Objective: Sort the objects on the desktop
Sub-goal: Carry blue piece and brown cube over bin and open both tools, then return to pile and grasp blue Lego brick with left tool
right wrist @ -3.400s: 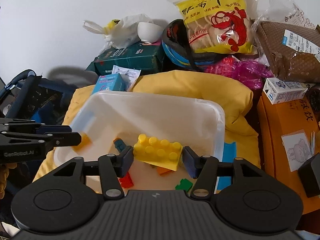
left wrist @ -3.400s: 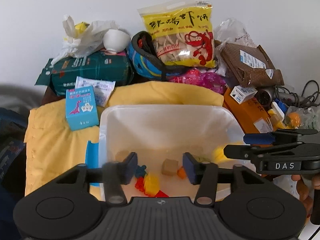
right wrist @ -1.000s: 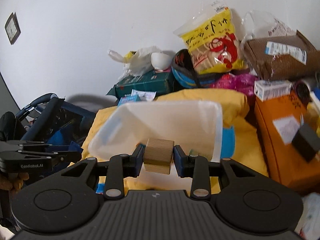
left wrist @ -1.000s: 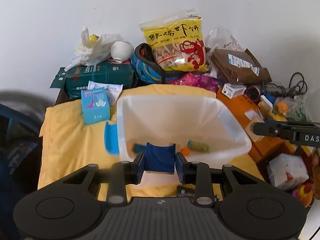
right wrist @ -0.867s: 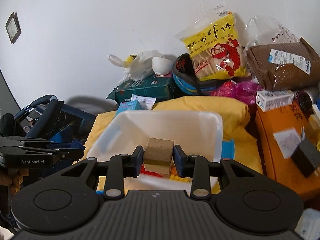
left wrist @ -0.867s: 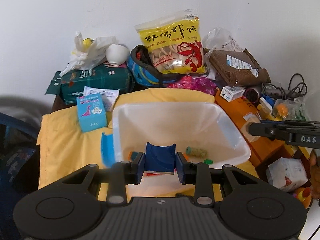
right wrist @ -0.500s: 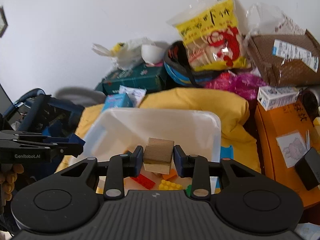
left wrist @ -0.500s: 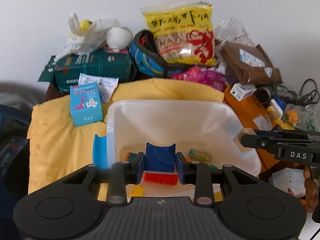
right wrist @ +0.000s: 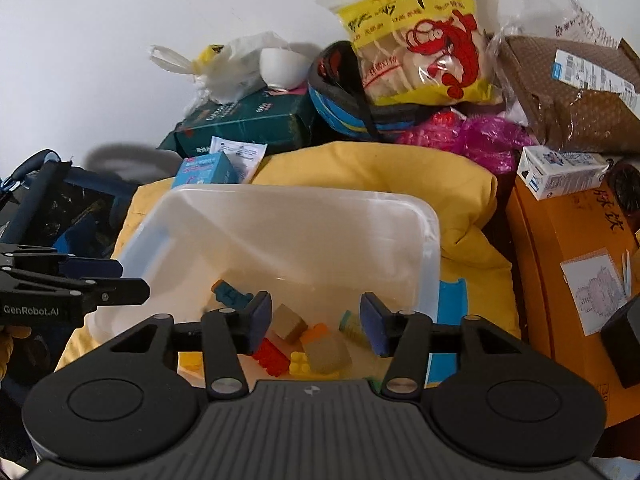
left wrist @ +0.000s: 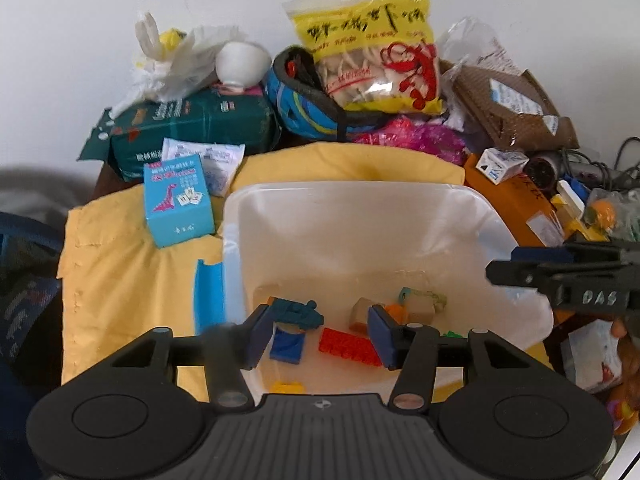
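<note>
A translucent white bin point(left wrist: 360, 200) sits on a yellow cloth point(left wrist: 120, 272); it also shows in the right wrist view point(right wrist: 280, 208). Inside lie a blue arch block point(left wrist: 286, 344), a red brick point(left wrist: 348, 346), a dark teal piece point(left wrist: 298, 312) and wooden blocks point(left wrist: 360, 314). In the right wrist view a wooden block point(right wrist: 326, 354) lies beside another one point(right wrist: 288, 322), a yellow brick point(right wrist: 298, 362) and a red brick point(right wrist: 270, 356). My left gripper point(left wrist: 318, 334) is open and empty over the bin's near edge. My right gripper point(right wrist: 316, 322) is open and empty over the bin.
A light blue card box point(left wrist: 178, 200) and a blue strip point(left wrist: 208, 292) lie left of the bin. A yellow snack bag point(left wrist: 372, 44), a dark green pack point(left wrist: 192, 128), a brown parcel point(left wrist: 516, 112) and an orange box point(right wrist: 576, 280) crowd the back and right.
Both grippers have opened. The blue arch block dropped from the left gripper and the wooden block from the right gripper; both now lie in the bin.
</note>
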`<state>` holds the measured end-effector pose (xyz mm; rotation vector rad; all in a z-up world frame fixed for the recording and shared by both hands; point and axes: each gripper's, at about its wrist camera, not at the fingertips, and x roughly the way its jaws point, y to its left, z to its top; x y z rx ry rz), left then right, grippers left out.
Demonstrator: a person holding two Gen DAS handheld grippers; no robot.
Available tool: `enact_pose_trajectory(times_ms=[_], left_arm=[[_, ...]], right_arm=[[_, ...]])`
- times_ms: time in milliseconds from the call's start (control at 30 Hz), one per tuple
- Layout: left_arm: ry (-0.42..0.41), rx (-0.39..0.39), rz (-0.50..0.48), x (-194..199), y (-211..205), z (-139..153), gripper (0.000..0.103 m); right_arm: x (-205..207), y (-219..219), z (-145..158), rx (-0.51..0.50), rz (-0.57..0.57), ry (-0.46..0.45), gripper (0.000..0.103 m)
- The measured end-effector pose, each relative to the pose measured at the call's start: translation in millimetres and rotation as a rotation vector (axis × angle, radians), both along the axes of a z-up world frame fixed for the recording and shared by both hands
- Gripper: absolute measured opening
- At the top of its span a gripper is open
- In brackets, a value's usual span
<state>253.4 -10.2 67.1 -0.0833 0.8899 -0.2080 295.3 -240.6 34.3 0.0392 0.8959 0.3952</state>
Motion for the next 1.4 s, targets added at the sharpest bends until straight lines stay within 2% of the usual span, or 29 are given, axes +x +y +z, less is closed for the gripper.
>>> enact_pose_trajectory(times_ms=[100,133,233,300,367,500,633,733,833,900,967,1000,1067,1267,1400], left_arm=[[-0.085,0.008,-0.021,-35.1,7.8,-3.9,0.057],[-0.108,0.025,-0.022,-49.9,10.7,-8.3,0.060],[-0.129,0.051,-0.013,-86.0,21.0,-28.4,0.061],[-0.110,0.056,0.005,-104.9,29.0,-48.2,0.061],[-0.065,0.069,0.032,-119.1,36.5,-73.3,0.061],[0.000,0.101,0.042,-131.0,43.6,-113.6,0.061],[0.008,0.118,0.036,-130.6,48.4,-134.5,0.061],[-0.003,0.123,0.033,-124.0,48.5,-139.5,0.061],[-0.004,0.113,0.040,-114.3,47.5,-144.3,0.061],[-0.005,0.119,0.032,-113.6,42.0,-149.0,0.060],[-0.013,0.135,0.023,-112.0,38.0,-149.3,0.057],[-0.016,0.133,0.016,-112.1,37.2,-148.9,0.054],[-0.024,0.128,0.002,-113.9,37.0,-147.1,0.039],[-0.055,0.140,0.001,-130.1,33.3,-138.6,0.039],[-0.083,0.098,0.030,-143.1,31.5,-122.4,0.039]], right_arm=[[-19.2,-1.2,7.2,0.012,0.015,-0.068,0.053],[-30.0,-1.2,10.3,0.013,0.026,-0.099,0.053],[-70.4,-1.6,12.0,0.040,0.058,-0.181,0.054],[-101.9,0.2,-0.4,0.027,0.092,-0.210,0.057],[-126.3,4.2,-22.2,0.002,0.088,-0.186,0.057],[-150.4,18.1,-75.8,-0.038,0.085,-0.057,0.057],[-154.2,34.2,-110.7,-0.086,0.084,0.001,0.056],[-149.5,39.9,-121.0,-0.092,0.075,0.017,0.054],[-143.3,45.8,-127.7,-0.123,0.067,0.024,0.046],[-144.5,45.6,-130.2,-0.118,0.060,0.028,0.040],[-143.2,44.7,-129.1,-0.113,0.073,0.036,0.029],[-144.9,43.1,-127.6,-0.104,0.078,0.040,0.029],[-150.7,39.1,-126.3,-0.092,0.086,0.042,0.029],[-167.2,30.1,-115.9,-0.040,0.099,0.021,0.029],[-172.6,27.5,-105.4,-0.004,0.096,-0.001,0.029]])
